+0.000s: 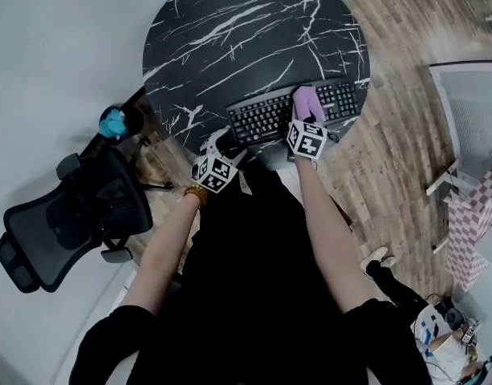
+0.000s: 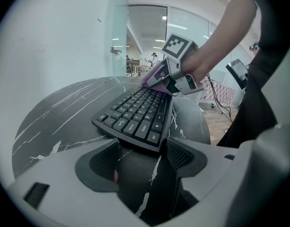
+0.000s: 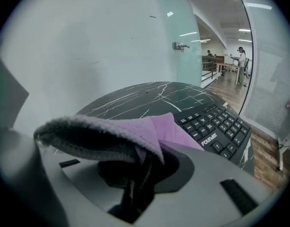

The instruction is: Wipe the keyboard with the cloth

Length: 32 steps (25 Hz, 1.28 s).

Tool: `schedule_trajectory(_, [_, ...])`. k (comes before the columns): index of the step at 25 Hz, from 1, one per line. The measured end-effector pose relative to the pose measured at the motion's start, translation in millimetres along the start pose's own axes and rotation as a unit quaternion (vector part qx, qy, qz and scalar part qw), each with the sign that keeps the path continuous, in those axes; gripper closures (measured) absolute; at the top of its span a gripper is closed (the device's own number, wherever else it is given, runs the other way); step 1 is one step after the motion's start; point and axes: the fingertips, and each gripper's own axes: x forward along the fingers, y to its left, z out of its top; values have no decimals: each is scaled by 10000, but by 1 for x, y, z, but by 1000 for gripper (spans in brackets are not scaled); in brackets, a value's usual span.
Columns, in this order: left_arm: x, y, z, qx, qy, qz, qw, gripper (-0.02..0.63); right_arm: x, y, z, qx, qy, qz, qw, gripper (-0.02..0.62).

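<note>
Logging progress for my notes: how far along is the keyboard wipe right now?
Done: the cloth is clamped in the right gripper and rests on the keyboard. In hand: it lies on keys right of the middle, while the left gripper, jaws apart, sits at the keyboard's left end. Left: the keys to the left lie uncovered; which keys have been wiped already cannot be told.

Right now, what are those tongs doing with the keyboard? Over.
Right tongs shut on purple cloth, cloth resting on the keyboard. Left tongs open at keyboard's left end. Nothing else on the keys.
</note>
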Motion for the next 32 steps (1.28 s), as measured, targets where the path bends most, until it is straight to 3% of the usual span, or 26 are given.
schedule_trajectory(15, [-1,0,-1,10,-10,14,10000,296,0,30,-7,-97,132,250,9996,515])
schedule_trajectory(32, [-1,-1,-1,-35,42,11,10000,296,-3,95,-24,-871,213,760,9931,515])
